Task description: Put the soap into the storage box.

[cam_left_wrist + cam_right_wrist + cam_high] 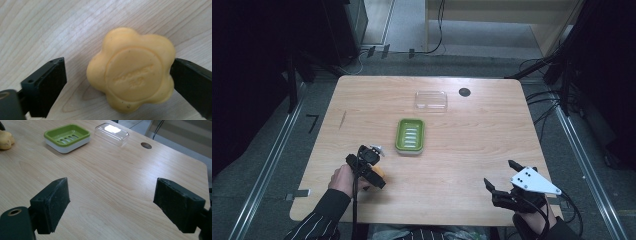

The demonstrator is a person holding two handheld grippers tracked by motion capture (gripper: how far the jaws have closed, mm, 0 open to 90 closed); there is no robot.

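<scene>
soap (131, 75) | between left gripper (117, 80) jaws, touching one | jaws apart | right gripper (130, 205) spread wide

A pale wooden table (492, 145) with rounded corners stands on a grey floor (412, 20). A dark round hole (464, 92) sits near its far edge. Metal rails (267, 165) run along the floor on either side (the right one (587, 165) is half lost in shadow). Black cables (439, 30) trail across the floor behind, toward what looks like a light wooden cabinet (502, 12). The left and right edges of the room are very dark.
</scene>
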